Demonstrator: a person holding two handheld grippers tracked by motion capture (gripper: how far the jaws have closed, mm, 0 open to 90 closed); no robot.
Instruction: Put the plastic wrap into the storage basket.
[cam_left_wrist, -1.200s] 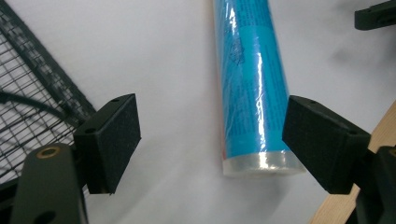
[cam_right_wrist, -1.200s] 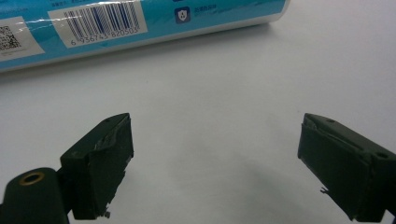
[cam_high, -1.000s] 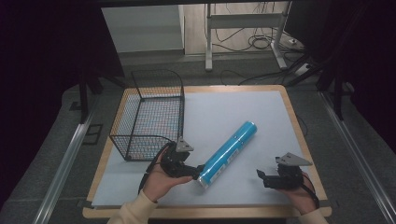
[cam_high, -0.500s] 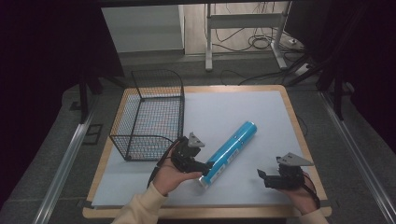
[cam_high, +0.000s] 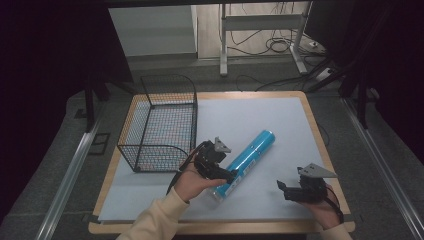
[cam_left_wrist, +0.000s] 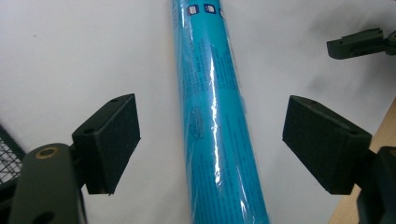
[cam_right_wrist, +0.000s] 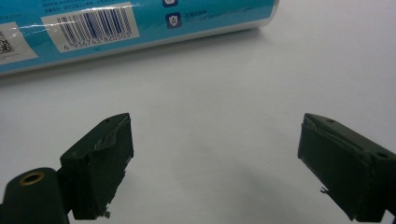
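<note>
The black wire mesh basket (cam_high: 159, 125) at the far left of the white table sheet (cam_high: 260, 115) holds nothing. The long cyan plastic-wrapped tube (cam_high: 247, 161) lies diagonally mid-table, its near end hidden behind the left gripper (cam_high: 223, 176), whose jaws straddle it wide apart, not touching. The right gripper (cam_high: 285, 187) rests near right, jaws wide, holding nothing.

on the table (cam_high: 300, 107) the tube (cam_high: 245, 161) lies slanted near the middle, its near end toward me. the wire basket (cam_high: 160, 125) stands to its left, at the table's left edge. my left gripper (cam_high: 220, 172) straddles the tube's near end; my right gripper (cam_high: 290, 190) sits right of it, well apart.
</note>
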